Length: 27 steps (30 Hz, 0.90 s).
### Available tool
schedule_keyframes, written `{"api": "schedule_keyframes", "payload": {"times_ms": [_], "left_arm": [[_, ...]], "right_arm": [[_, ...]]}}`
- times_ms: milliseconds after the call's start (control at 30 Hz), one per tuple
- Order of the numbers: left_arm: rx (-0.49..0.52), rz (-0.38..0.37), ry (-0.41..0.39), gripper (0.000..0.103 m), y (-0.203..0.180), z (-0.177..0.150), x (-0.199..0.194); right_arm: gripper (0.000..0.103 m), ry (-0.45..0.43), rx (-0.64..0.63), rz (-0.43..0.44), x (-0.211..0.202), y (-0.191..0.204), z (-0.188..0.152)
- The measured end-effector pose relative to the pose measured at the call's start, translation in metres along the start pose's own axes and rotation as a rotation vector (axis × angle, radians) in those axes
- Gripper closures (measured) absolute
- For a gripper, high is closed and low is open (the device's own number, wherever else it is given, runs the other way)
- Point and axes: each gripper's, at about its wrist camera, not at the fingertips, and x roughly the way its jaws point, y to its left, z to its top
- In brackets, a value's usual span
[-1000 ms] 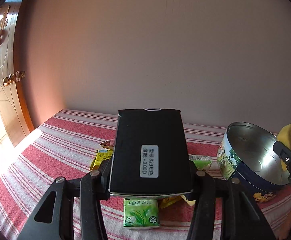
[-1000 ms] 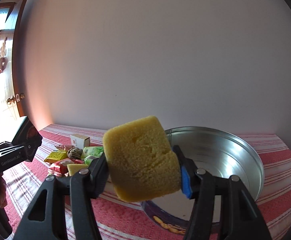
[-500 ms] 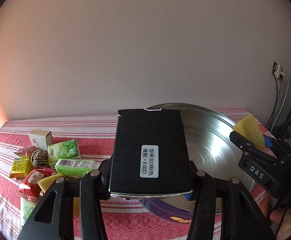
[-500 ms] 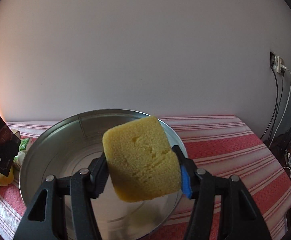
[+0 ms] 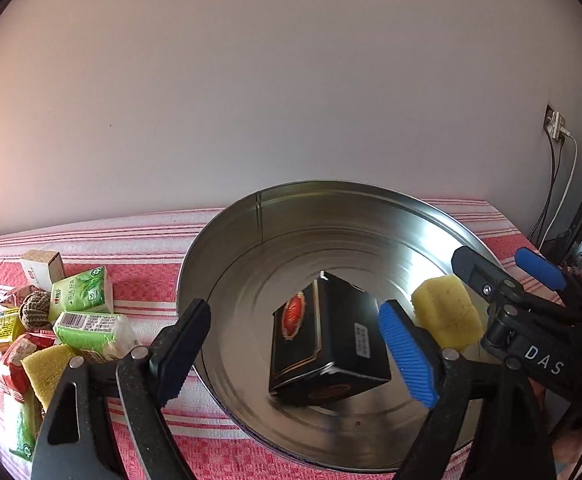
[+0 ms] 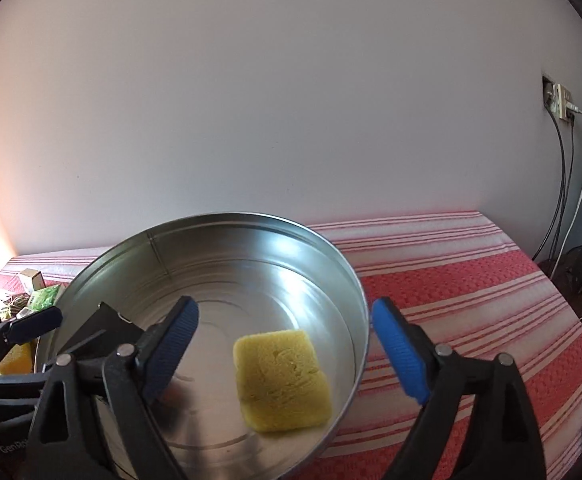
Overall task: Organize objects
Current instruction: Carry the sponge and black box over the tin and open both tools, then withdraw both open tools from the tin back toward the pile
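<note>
A: Overhead, one red-and-white striped desk carries one round metal tin, seen by both wrist cameras.

B: Contents, counted?

A: Two: one black box, tilted on an edge with its long axis running away from the camera, and one yellow sponge lying flat near the tin's right wall.

B: Grippers?

A: Left gripper spread wide, holding nothing, above the box. Right gripper likewise parted and empty, over the sponge.

B: Elsewhere?

A: Left of the tin, a heap: two green packets, one small carton, one woven ball, a second yellow sponge. Other wrappers there are half buried and hard to count; the box's small label is illegible.
</note>
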Motion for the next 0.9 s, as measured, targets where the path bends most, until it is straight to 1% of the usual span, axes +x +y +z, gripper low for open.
{"api": "schedule_keyframes", "payload": {"times_ms": [33, 233, 300, 367, 400, 500, 567, 633, 667, 700, 800, 833, 900], "left_arm": [[-0.004, 0.000, -0.011, 0.015, 0.005, 0.002, -0.004], [-0.031, 0.053, -0.061, 0.015, 0.028, -0.001, -0.028], [-0.040, 0.084, -0.078, 0.015, 0.035, -0.006, -0.036], [-0.033, 0.121, -0.090, 0.015, 0.029, -0.006, -0.030], [-0.027, 0.145, -0.098, 0.015, 0.030, -0.009, -0.034], [-0.001, 0.218, -0.108, 0.015, 0.043, -0.011, -0.031], [0.006, 0.233, -0.111, 0.015, 0.049, -0.016, -0.035], [-0.003, 0.233, -0.107, 0.015, 0.062, -0.026, -0.044], [-0.011, 0.235, -0.102, 0.015, 0.066, -0.024, -0.037], [-0.020, 0.239, -0.098, 0.015, 0.073, -0.028, -0.041], [-0.026, 0.263, -0.094, 0.015, 0.089, -0.038, -0.049], [-0.029, 0.270, -0.094, 0.015, 0.093, -0.044, -0.059], [-0.046, 0.280, -0.084, 0.015, 0.103, -0.051, -0.063]], "right_arm": [[0.004, -0.014, 0.017, 0.002, -0.003, -0.002, 0.001], [0.003, -0.110, 0.125, 0.000, -0.016, -0.018, 0.004], [0.003, -0.138, 0.147, -0.010, -0.017, -0.023, 0.005], [0.003, -0.162, 0.158, -0.020, -0.019, -0.024, 0.004], [0.003, -0.173, 0.164, -0.023, -0.019, -0.024, 0.003], [0.003, -0.200, 0.190, -0.012, -0.019, -0.025, 0.001], [0.003, -0.214, 0.212, -0.012, -0.021, -0.025, -0.001], [0.003, -0.225, 0.235, -0.029, -0.024, -0.024, -0.004], [0.003, -0.236, 0.242, -0.032, -0.028, -0.023, -0.006], [0.003, -0.253, 0.244, -0.040, -0.032, -0.021, -0.007], [0.003, -0.303, 0.228, -0.093, -0.043, -0.009, -0.010], [0.003, -0.313, 0.218, -0.108, -0.046, -0.004, -0.011], [0.003, -0.324, 0.192, -0.129, -0.051, 0.007, -0.013]]}}
